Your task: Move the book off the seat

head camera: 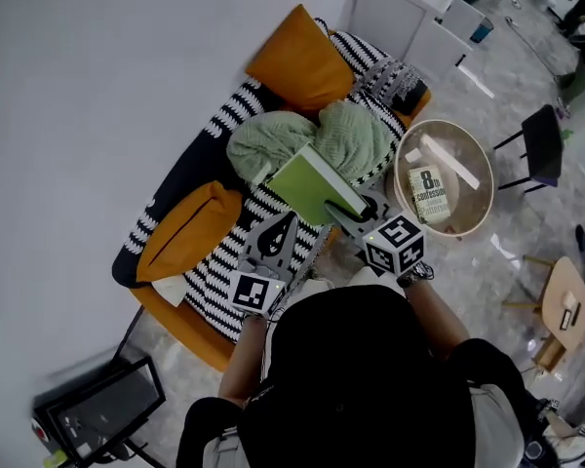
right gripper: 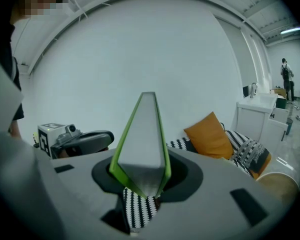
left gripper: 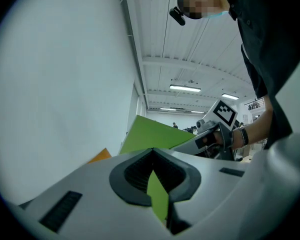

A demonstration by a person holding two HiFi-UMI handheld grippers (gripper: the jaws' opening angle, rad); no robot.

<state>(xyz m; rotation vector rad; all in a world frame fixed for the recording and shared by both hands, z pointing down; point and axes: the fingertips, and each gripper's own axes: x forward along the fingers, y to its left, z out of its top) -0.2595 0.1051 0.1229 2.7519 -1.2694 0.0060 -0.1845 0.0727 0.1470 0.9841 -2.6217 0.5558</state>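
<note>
The green book (head camera: 312, 185) hangs tilted above the striped seat of the sofa (head camera: 219, 271), in front of two green cushions. My right gripper (head camera: 349, 214) is shut on its right end; in the right gripper view the book (right gripper: 142, 134) stands as a wedge, pale page edges toward the camera, clamped in that gripper (right gripper: 142, 184). My left gripper (head camera: 278, 227) meets the book's lower left corner. In the left gripper view a thin green strip sits in the narrow gap of that gripper (left gripper: 157, 194), and the green cover (left gripper: 150, 136) rises beyond it.
A round basket-like table (head camera: 400, 178) at the sofa's right holds another book (head camera: 429, 195). Orange cushions (head camera: 302, 61) (head camera: 190, 227) lie on the sofa, against a white wall. A white cabinet (head camera: 409, 8), a dark chair (head camera: 544, 144) and a black screen (head camera: 107, 412) stand around.
</note>
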